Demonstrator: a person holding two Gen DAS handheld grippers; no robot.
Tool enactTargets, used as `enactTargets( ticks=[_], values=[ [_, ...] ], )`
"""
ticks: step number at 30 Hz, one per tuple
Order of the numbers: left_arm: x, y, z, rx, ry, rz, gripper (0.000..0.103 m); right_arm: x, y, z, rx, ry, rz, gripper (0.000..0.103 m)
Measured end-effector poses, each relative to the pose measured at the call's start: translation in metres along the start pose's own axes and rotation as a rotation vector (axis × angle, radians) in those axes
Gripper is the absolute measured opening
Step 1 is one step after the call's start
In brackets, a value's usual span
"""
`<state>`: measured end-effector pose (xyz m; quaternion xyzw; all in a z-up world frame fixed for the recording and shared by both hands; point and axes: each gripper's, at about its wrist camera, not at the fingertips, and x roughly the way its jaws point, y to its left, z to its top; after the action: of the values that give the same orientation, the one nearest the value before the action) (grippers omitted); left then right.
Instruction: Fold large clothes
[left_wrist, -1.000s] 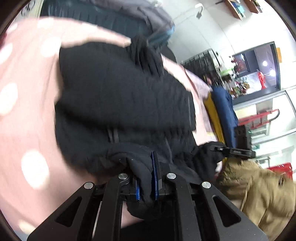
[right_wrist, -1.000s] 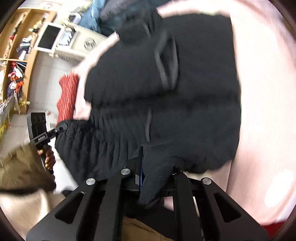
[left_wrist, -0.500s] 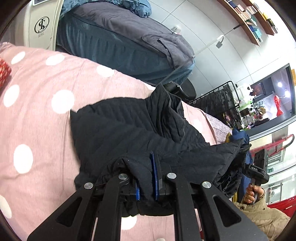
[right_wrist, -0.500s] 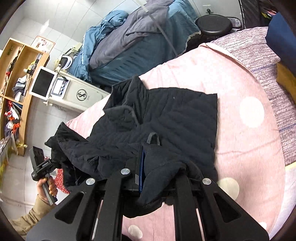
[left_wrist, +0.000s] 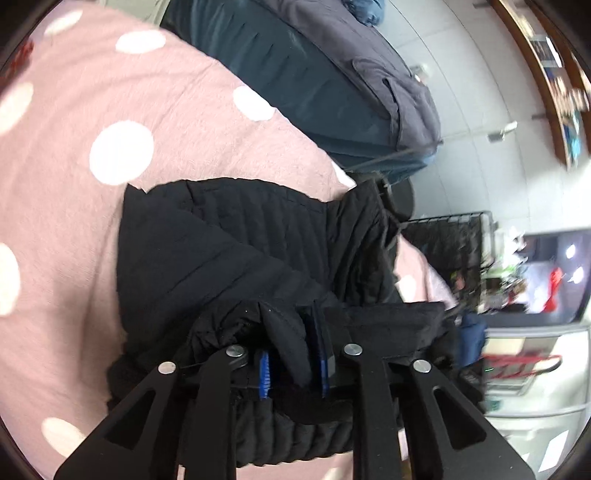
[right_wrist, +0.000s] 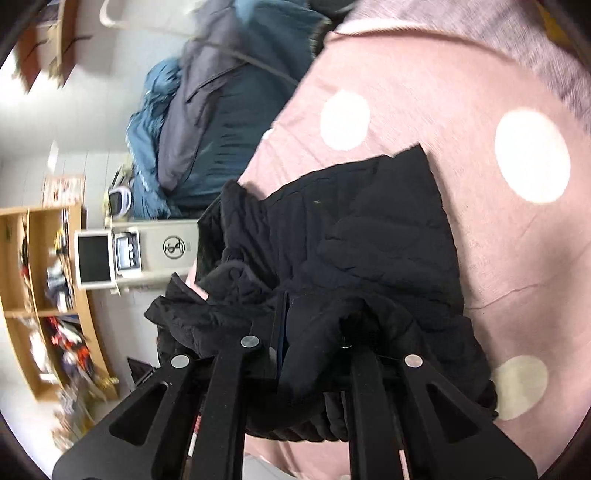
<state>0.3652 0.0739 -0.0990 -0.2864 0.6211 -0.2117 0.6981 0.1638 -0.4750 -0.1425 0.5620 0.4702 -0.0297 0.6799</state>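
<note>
Black quilted jacket (left_wrist: 236, 251) bunched on the pink polka-dot bed (left_wrist: 110, 110), both grippers at its near edge.
Left gripper (left_wrist: 293, 354): jaws just been opening, fabric fold sits loose between blue pads. Right gripper (right_wrist: 314, 332): jaws clamped on jacket hem.

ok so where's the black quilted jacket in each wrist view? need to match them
Left wrist: black quilted jacket fills centre and lower middle, a fold hanging between the left gripper fingers.
Right wrist: jacket sits centre to lower centre, bunched over the right gripper.
Shared landmark: the pink sheet with white polka dots under it.
</note>
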Motion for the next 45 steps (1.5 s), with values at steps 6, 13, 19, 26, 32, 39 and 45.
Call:
enactTargets(
  ticks=[6, 13, 19, 26, 32, 39, 45],
  values=[
    [-0.036, 0.018, 0.005, -0.092, -0.007, -0.179, 0.038, 0.012, -0.011, 0.010, 0.051, 0.020, 0.006, 0.010],
    [-0.096, 0.020, 0.003, 0.008, -0.185, 0.029, 0.072, 0.028, -0.026, 0.015, 0.127, 0.031, 0.010, 0.011],
    [-0.101, -0.008, -0.018, 0.152, -0.185, 0.139, 0.077, 0.035, -0.039, 0.017, 0.231, 0.049, 0.058, 0.019],
    [-0.039, -0.047, -0.073, 0.329, -0.069, 0.227, 0.083, -0.004, -0.051, 0.018, 0.421, -0.075, 0.306, 0.075],
    [-0.010, -0.060, -0.096, 0.362, -0.036, 0.236, 0.083, -0.063, -0.021, 0.018, 0.182, -0.184, 0.085, 0.080],
    [0.005, -0.087, -0.116, 0.464, -0.057, 0.286, 0.085, -0.050, 0.059, -0.046, -0.426, -0.154, -0.296, 0.080],
    [0.029, -0.096, -0.137, 0.549, -0.028, 0.344, 0.086, 0.025, 0.085, -0.126, -0.761, 0.003, -0.445, 0.080]
  ],
)
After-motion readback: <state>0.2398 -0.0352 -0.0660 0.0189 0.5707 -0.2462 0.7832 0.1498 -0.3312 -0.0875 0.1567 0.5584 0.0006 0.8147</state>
